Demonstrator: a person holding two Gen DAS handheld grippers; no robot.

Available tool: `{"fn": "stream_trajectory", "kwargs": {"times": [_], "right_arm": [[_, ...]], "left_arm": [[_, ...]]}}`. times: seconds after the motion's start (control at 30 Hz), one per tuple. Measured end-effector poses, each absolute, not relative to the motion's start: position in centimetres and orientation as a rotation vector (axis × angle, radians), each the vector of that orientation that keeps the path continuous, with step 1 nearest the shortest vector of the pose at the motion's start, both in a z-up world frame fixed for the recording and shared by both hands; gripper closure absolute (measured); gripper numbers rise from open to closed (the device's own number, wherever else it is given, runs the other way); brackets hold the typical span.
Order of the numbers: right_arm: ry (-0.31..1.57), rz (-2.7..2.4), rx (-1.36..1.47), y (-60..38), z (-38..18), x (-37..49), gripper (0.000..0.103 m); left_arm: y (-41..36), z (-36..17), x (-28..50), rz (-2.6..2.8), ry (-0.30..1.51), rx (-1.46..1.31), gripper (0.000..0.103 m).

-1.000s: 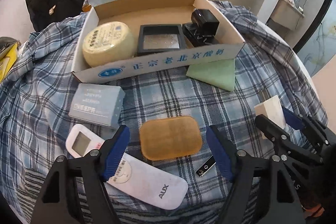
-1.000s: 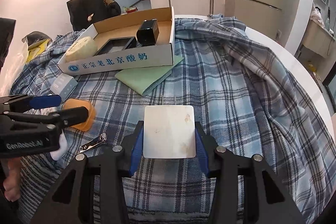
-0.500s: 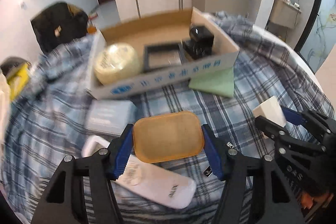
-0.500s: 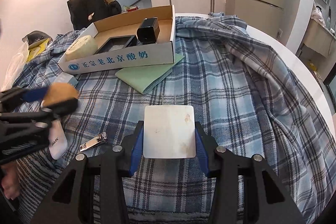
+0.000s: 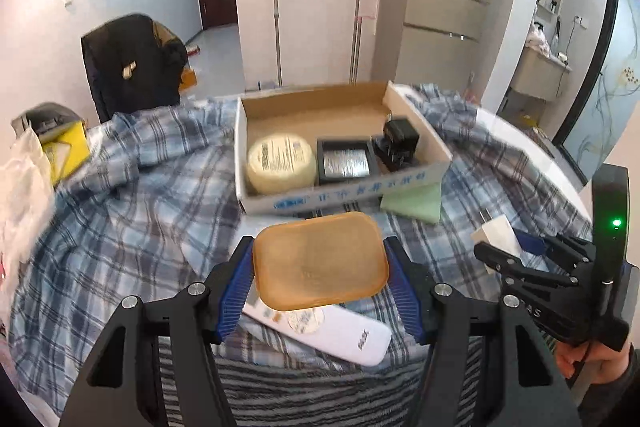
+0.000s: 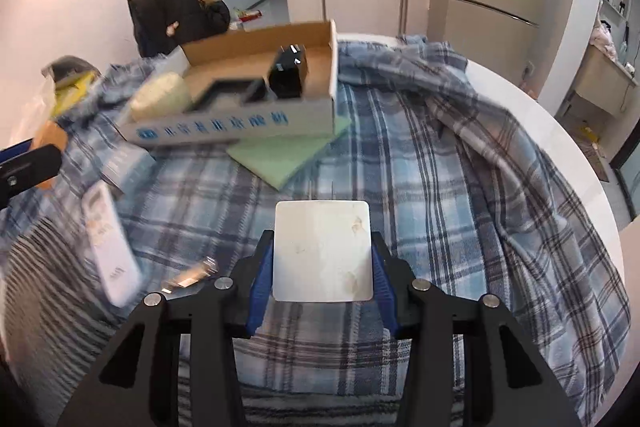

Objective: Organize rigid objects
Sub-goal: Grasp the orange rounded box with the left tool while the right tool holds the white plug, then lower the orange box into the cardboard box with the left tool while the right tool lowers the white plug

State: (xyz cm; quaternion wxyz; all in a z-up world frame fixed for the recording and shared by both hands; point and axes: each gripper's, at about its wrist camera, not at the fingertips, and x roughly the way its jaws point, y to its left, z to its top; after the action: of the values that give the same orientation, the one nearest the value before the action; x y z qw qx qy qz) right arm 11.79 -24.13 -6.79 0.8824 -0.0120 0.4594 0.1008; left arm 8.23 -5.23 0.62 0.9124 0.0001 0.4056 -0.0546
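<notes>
My left gripper [image 5: 320, 263] is shut on an orange rounded lid [image 5: 318, 261] and holds it above the plaid cloth, in front of the cardboard box [image 5: 434, 141]. The box holds a round yellow tin [image 5: 280, 163], a black frame [image 5: 346, 161] and a black adapter [image 5: 400, 139]. My right gripper [image 6: 322, 253] is shut on a white square plug block [image 6: 322, 251], lifted over the cloth; it shows at the right of the left wrist view [image 5: 498, 237]. The box also shows in the right wrist view [image 6: 256, 123].
A white remote [image 5: 332, 331] lies under the left gripper, also in the right wrist view [image 6: 110, 247]. A nail clipper [image 6: 188, 277], a grey box [image 6: 128, 165] and a green pad [image 6: 284, 157] lie on the cloth. The table edge [image 6: 540, 115] curves at the right.
My left gripper closed on the orange lid and lifted it off the cloth toward the box. My right gripper kept hold of the white block and moved closer to the box.
</notes>
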Motion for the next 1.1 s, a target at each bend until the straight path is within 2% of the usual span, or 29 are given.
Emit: {"fn": "stream_trajectory", "kwargs": {"times": [0.37, 0.53, 0.67, 0.8, 0.9, 1.1], "right_arm": [[0.857, 0.252, -0.034, -19.9, 1.5, 16.7, 0.059], [0.841, 0.273, -0.019, -16.7, 2.6, 19.8, 0.059], [0.83, 0.268, 0.038, -15.8, 3.3, 22.7, 0.059], [0.768, 0.197, 0.066, -15.9, 4.5, 24.8, 0.059], [0.774, 0.176, 0.049, -15.7, 4.7, 27.2, 0.059], [0.817, 0.173, 0.117, -17.5, 0.9, 30.2, 0.059]], "left_arm": [[-4.1, 6.7, 14.7, -0.083, 0.711, -0.103, 0.037], [-3.8, 8.7, 19.1, -0.02, 0.66, 0.003, 0.037], [-2.7, 9.4, 21.9, -0.027, 0.639, -0.026, 0.037], [-2.2, 7.6, 24.5, -0.004, 0.652, -0.014, 0.037], [-2.7, 4.2, 26.8, 0.003, 0.702, 0.054, 0.037], [-1.6, -2.3, 30.1, -0.076, 0.836, -0.027, 0.037]]}}
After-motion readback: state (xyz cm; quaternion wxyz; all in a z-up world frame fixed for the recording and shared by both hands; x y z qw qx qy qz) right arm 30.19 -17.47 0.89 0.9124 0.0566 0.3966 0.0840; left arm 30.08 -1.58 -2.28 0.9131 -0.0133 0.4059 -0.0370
